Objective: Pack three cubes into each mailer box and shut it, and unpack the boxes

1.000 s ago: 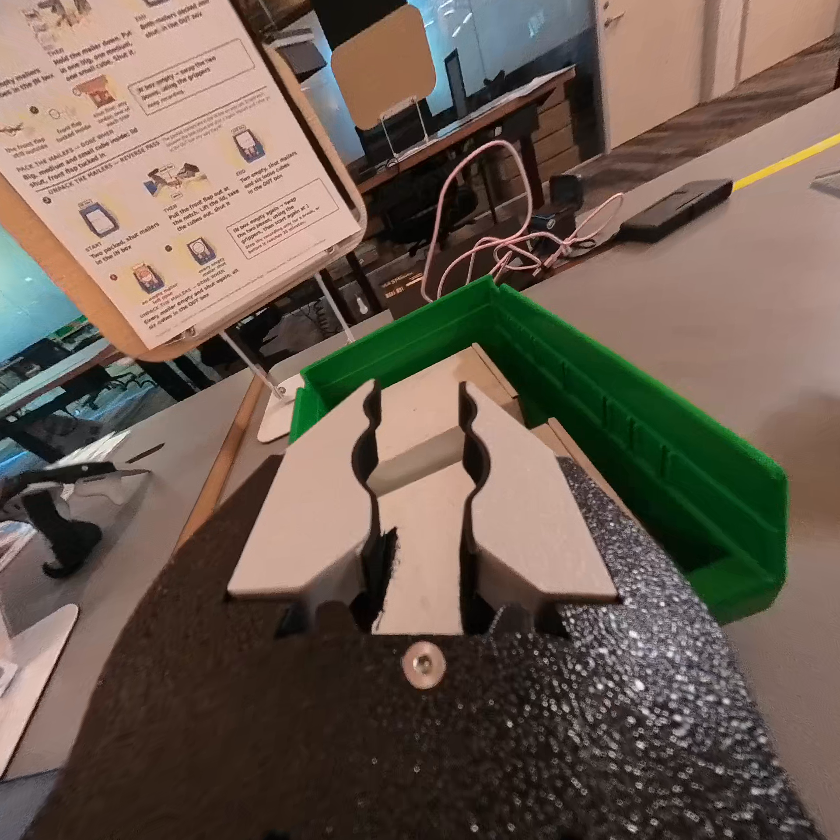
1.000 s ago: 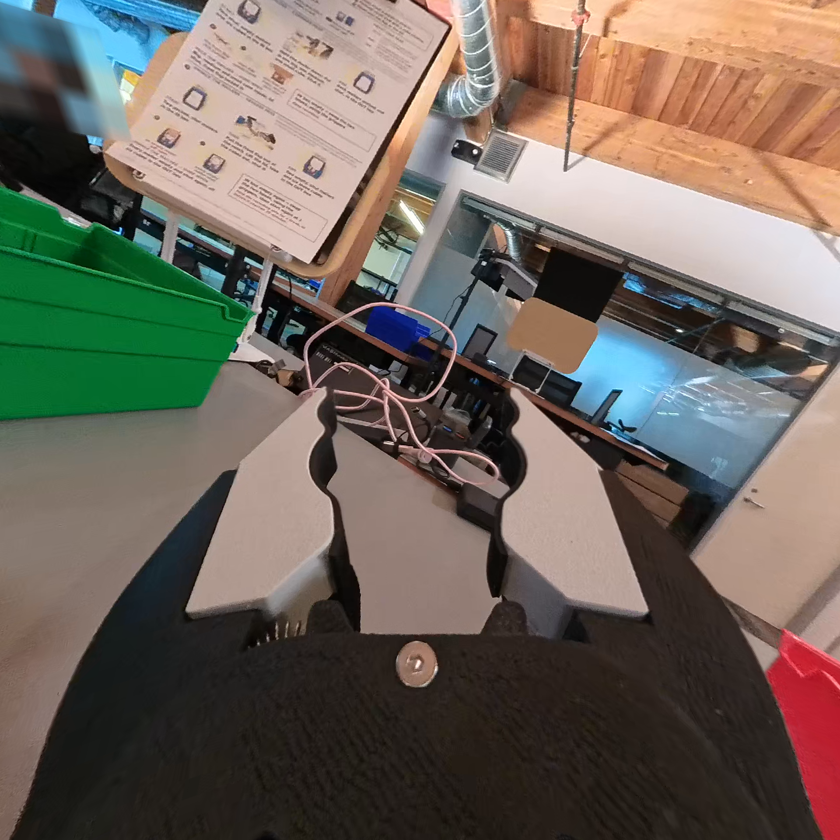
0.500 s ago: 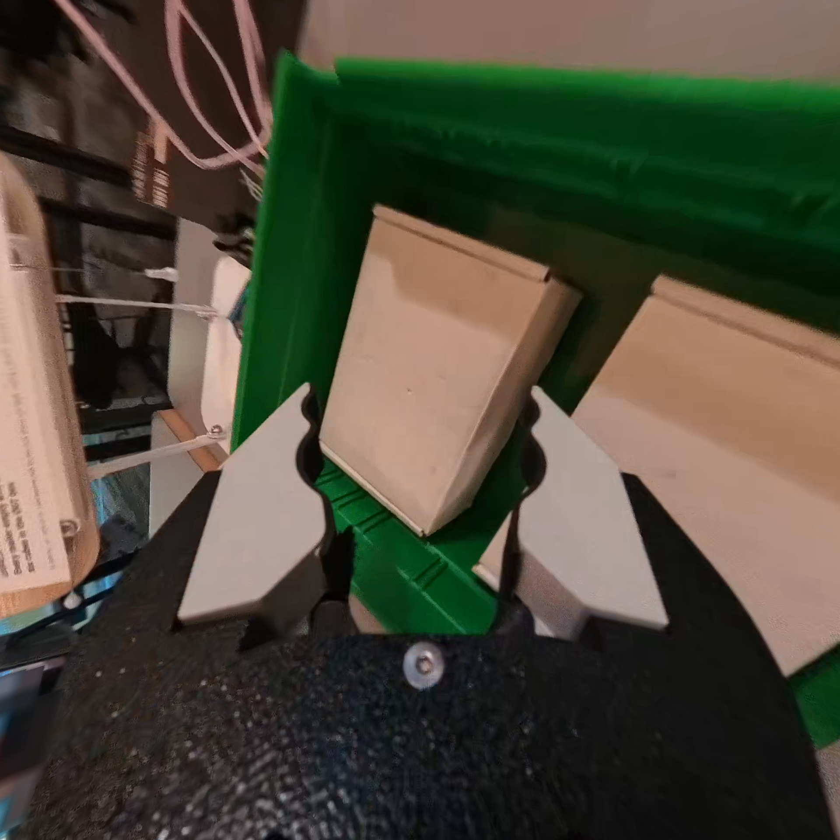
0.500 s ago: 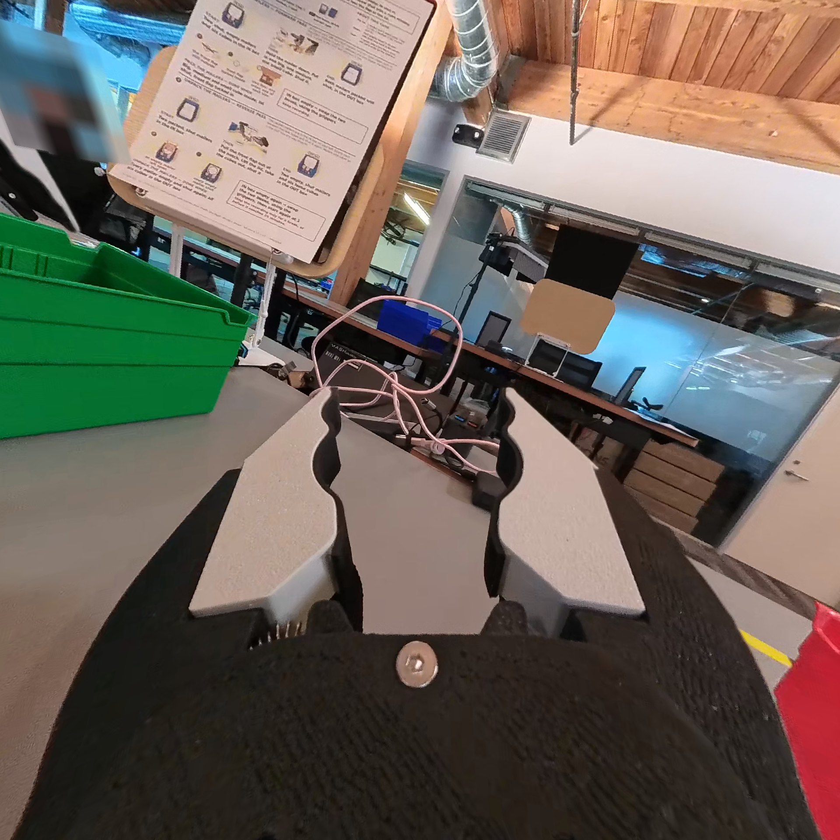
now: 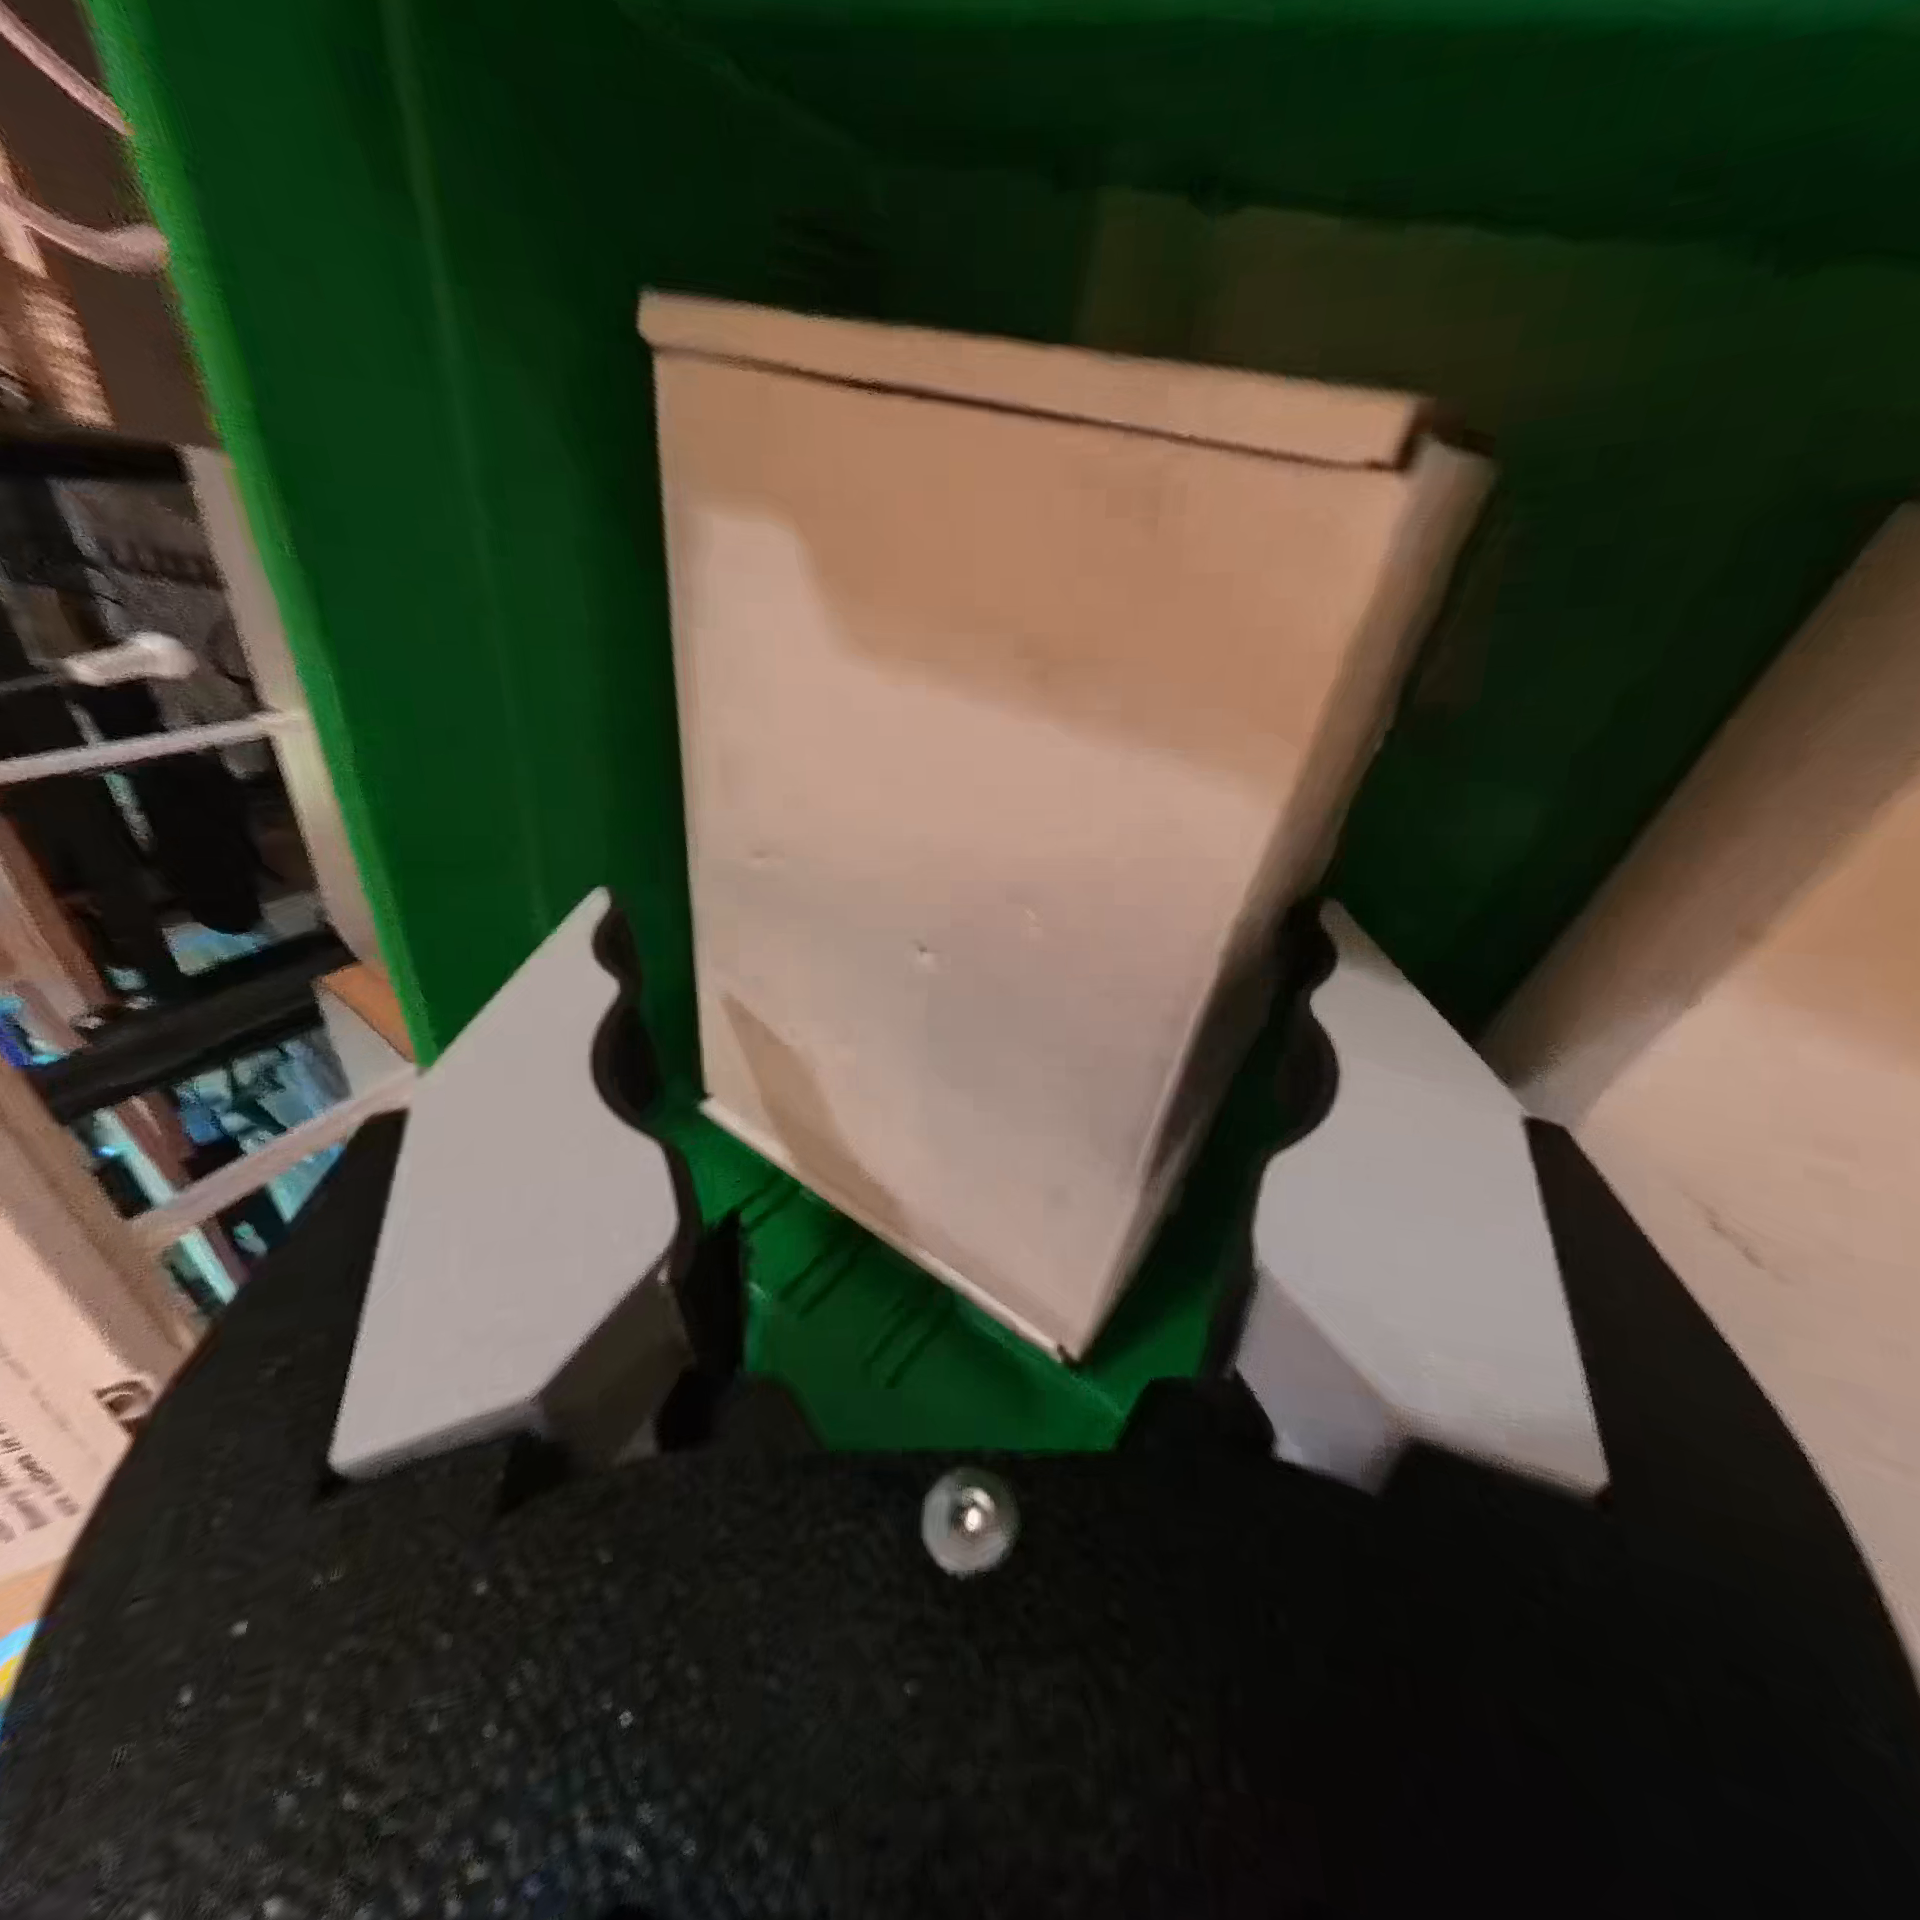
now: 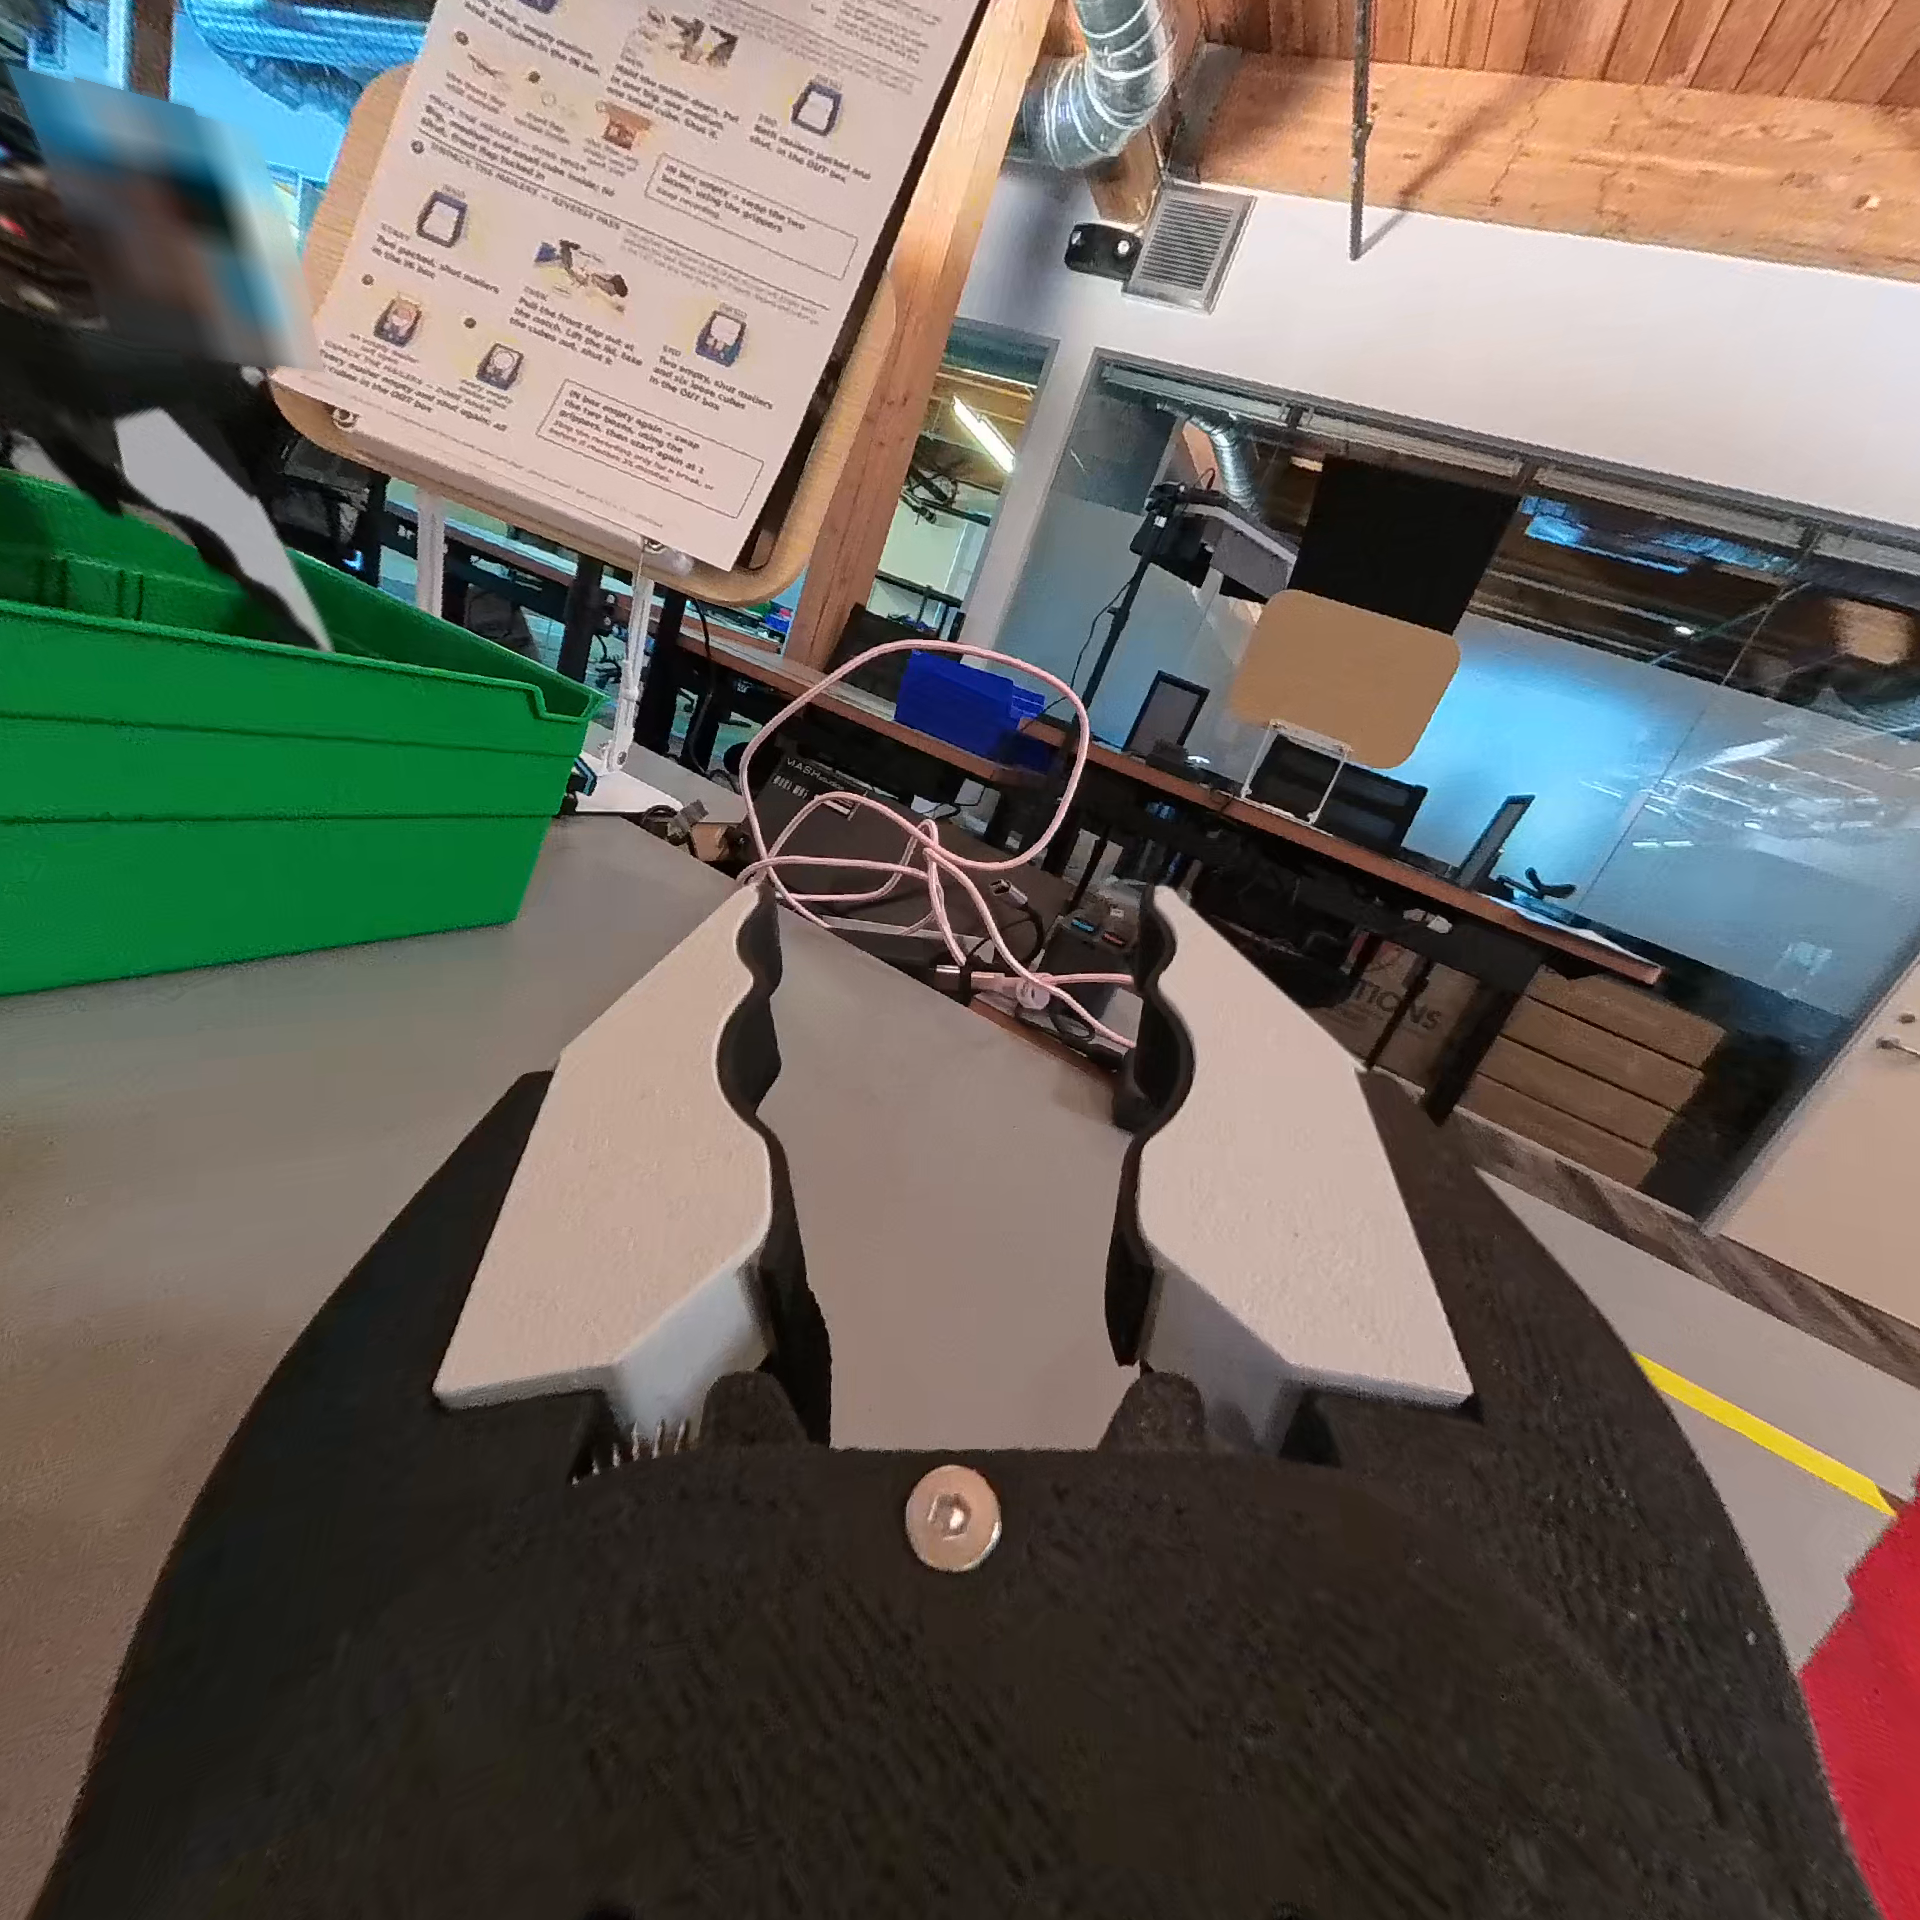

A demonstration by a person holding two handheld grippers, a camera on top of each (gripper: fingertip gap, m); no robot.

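Cardboard fills the left wrist view: a closed mailer box lies tilted inside the green bin, one corner pointing toward the camera. The left hand-held gripper is spread wide around that near end of the mailer box. Its left finger stands clear of the mailer box, with a strip of green showing between them; the right finger sits just beside the box's side edge, and whether it touches cannot be told through the blur. A second mailer box lies to the right of the first, in the same green bin. Beyond the bin's left wall, blurred shelving and a printed sheet show.

From the right wrist view, the right hand-held gripper hangs over the grey surface, to the right of the green bin, with its fingers apart and only bare surface between them. The left hand-held gripper shows at the left, reaching down into the green bin. An instruction board stands on a stand behind the bin. A pink cable loops at the surface's far edge, beyond the bin's right corner. A red object shows at the lower right edge.
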